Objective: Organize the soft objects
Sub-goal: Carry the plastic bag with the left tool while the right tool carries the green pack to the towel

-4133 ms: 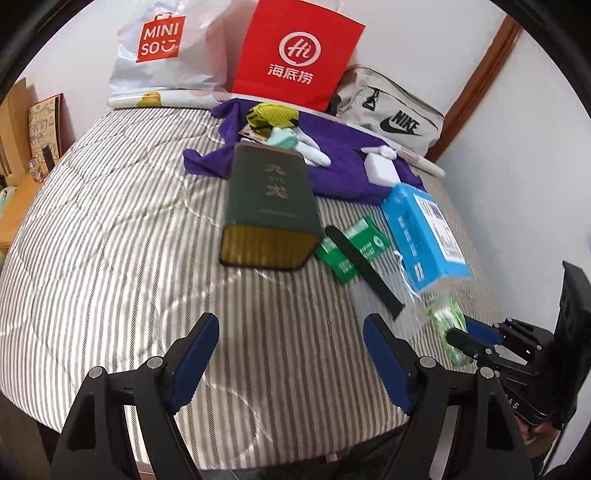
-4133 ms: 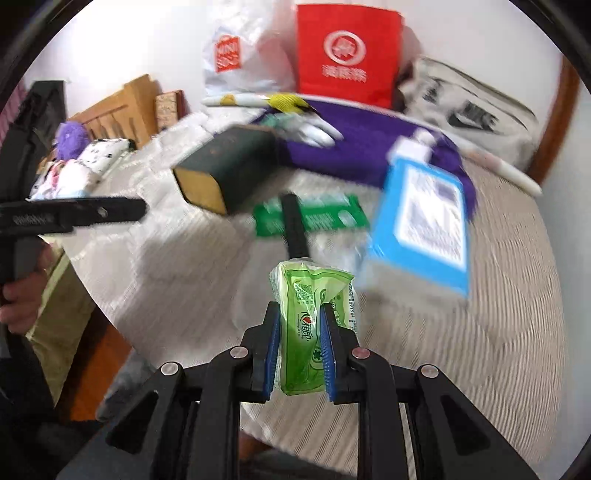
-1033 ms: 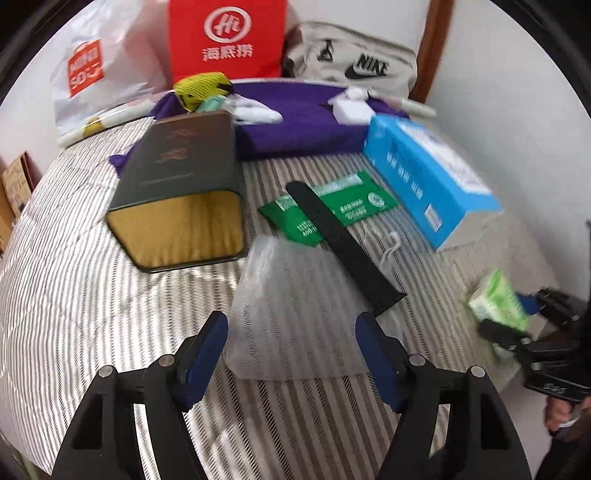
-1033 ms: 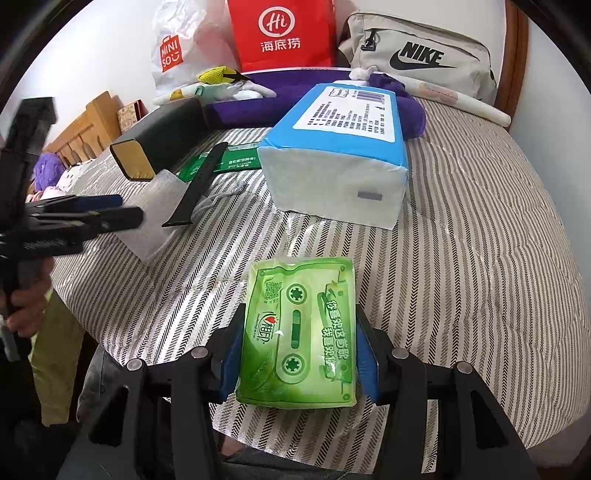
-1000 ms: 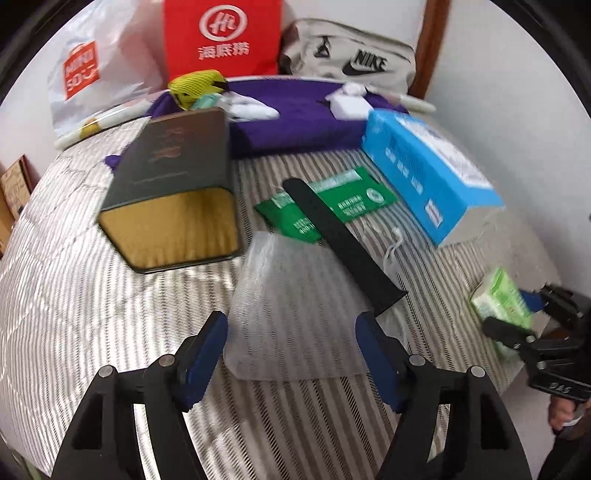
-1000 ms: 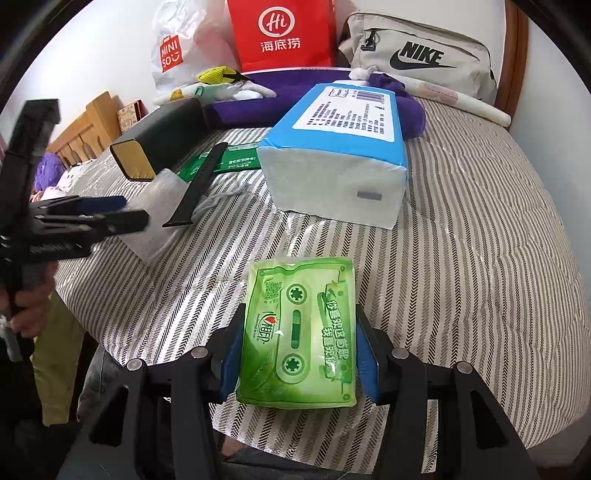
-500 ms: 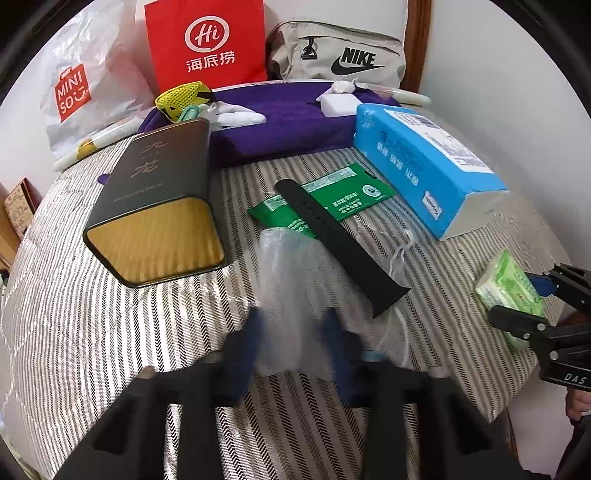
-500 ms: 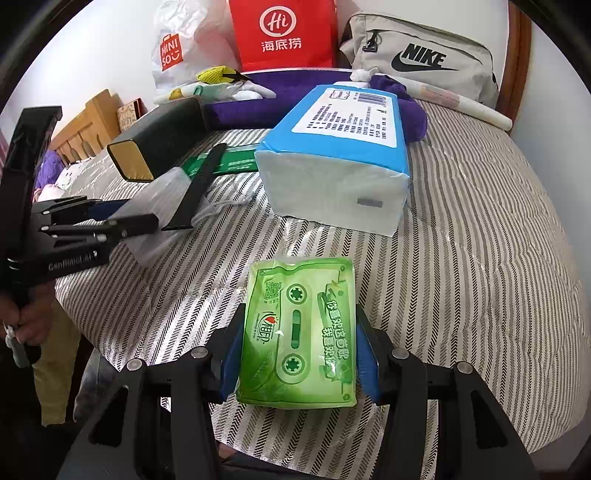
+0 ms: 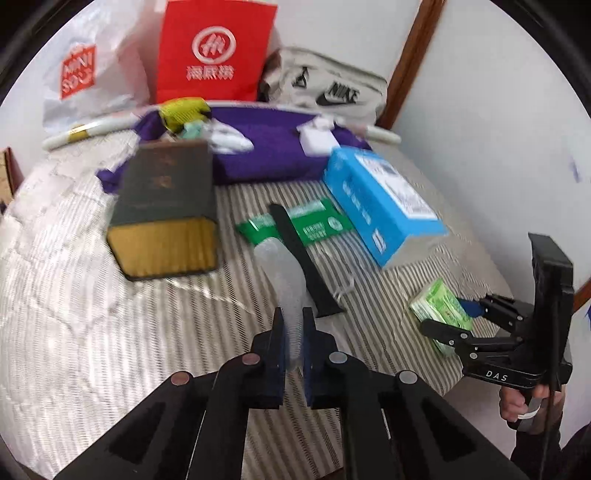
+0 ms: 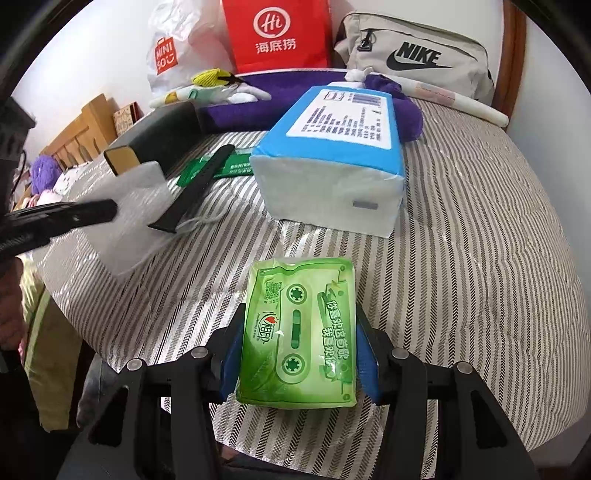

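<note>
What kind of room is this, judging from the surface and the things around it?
Most likely a bedroom: the items lie on a striped quilted bed cover, a wooden headboard stands beside it, and shopping bags lean against the wall.

Home bedroom, striped quilted bed (image 10: 461, 229), wooden headboard (image 10: 79, 138), shopping bags (image 10: 275, 35)

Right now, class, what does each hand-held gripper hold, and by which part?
Left hand-held gripper: the translucent plastic pouch, pinched at its near edge. Right hand-held gripper: the green tissue pack, by its two long sides.
</note>
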The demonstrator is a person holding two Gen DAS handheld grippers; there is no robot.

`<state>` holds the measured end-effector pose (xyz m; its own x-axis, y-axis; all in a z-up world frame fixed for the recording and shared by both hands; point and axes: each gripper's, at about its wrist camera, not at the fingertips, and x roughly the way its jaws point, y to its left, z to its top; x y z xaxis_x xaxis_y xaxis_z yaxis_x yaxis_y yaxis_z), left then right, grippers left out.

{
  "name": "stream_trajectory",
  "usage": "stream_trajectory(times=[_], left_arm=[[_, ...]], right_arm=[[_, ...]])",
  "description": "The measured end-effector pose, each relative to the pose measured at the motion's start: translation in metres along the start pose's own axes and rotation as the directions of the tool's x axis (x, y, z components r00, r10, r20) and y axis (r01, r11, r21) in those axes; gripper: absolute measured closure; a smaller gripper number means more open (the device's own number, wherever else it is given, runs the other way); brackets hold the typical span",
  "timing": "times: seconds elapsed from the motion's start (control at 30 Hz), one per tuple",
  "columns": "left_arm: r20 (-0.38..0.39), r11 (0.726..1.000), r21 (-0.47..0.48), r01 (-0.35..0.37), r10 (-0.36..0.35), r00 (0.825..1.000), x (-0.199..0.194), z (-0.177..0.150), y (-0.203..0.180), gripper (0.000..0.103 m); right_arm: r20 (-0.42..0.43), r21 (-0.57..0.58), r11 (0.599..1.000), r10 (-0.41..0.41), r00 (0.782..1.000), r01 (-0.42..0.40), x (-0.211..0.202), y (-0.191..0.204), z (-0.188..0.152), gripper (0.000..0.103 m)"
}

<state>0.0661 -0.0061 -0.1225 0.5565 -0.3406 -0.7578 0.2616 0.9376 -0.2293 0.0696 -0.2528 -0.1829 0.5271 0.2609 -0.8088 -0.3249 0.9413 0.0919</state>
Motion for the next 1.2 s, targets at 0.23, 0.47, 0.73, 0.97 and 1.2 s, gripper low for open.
stream_trajectory(times=[0.23, 0.47, 0.73, 0.97, 1.2], left_arm=[[0.064, 1.000, -0.019, -0.023, 0.024, 0.998, -0.031, 0.001, 0.012, 0.096], [0.094, 0.998, -0.061, -0.033, 0.039, 0.995, -0.052, -0.004, 0.029, 0.096], [0.121, 0.994, -0.095, -0.056, 0.067, 0.990, -0.067, 0.000, 0.040, 0.096], [0.123, 0.992, -0.107, -0.065, 0.078, 0.989, -0.074, 0.014, 0.044, 0.096], [0.139, 0.990, -0.121, -0.070, 0.087, 0.987, -0.081, 0.036, 0.051, 0.096]], right_arm=[[0.026, -0.021, 1.000, -0.008, 1.000, 0.008, -0.012, 0.007, 0.003, 0.051], [0.034, -0.025, 1.000, -0.018, 0.999, 0.019, -0.020, 0.010, 0.005, 0.051], [0.074, -0.035, 0.999, -0.027, 0.997, 0.030, -0.042, 0.014, 0.013, 0.051], [0.117, -0.054, 0.998, -0.032, 0.993, 0.038, -0.060, 0.018, 0.037, 0.051], [0.158, -0.063, 0.997, -0.029, 0.987, 0.040, -0.074, 0.018, 0.069, 0.051]])
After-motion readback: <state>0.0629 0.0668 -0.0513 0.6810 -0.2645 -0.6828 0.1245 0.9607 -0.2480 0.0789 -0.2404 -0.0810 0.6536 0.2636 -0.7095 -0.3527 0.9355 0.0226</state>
